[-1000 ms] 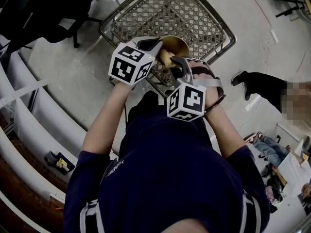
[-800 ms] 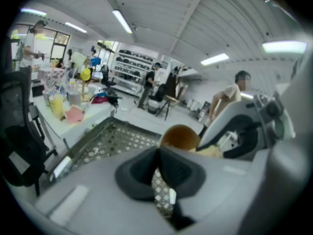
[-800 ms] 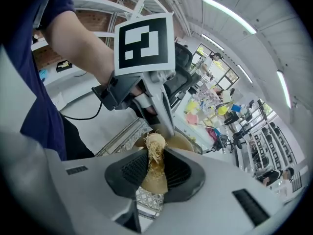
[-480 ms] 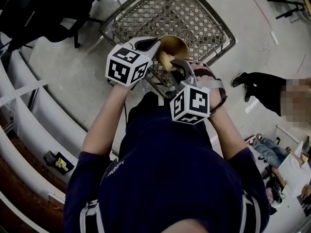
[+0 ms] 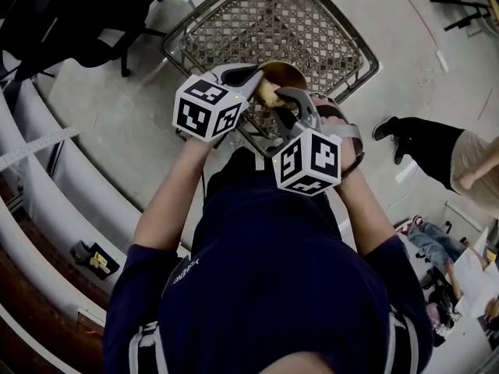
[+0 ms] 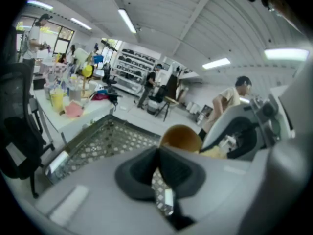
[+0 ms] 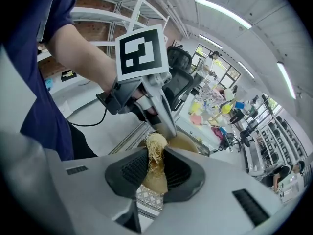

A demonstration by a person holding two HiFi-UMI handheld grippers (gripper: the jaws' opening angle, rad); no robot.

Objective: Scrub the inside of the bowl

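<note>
In the head view I hold both grippers over a wire mesh basket [image 5: 312,14]. My left gripper [image 5: 256,75] is shut on the rim of a brown bowl [image 5: 284,72], which is tilted toward the right. My right gripper [image 5: 282,96] is shut on a pale yellow fibre scrubber [image 5: 267,93], and the scrubber reaches to the bowl's mouth. In the right gripper view the scrubber [image 7: 155,153] sits between the jaws of that gripper [image 7: 156,155], with the bowl [image 7: 185,142] just beyond. In the left gripper view the bowl [image 6: 181,137] shows past the left gripper [image 6: 157,153].
The basket's metal rim [image 5: 366,65] lies under my hands. A black office chair [image 5: 70,14] stands at the far left, with white shelf rails [image 5: 47,178] below it. A person's legs [image 5: 421,142] stand to the right. A cluttered table [image 6: 68,102] shows in the left gripper view.
My right gripper has shifted slightly right and up, its marker cube turning. The left gripper and bowl have barely moved. The person at the right has stepped a little.
</note>
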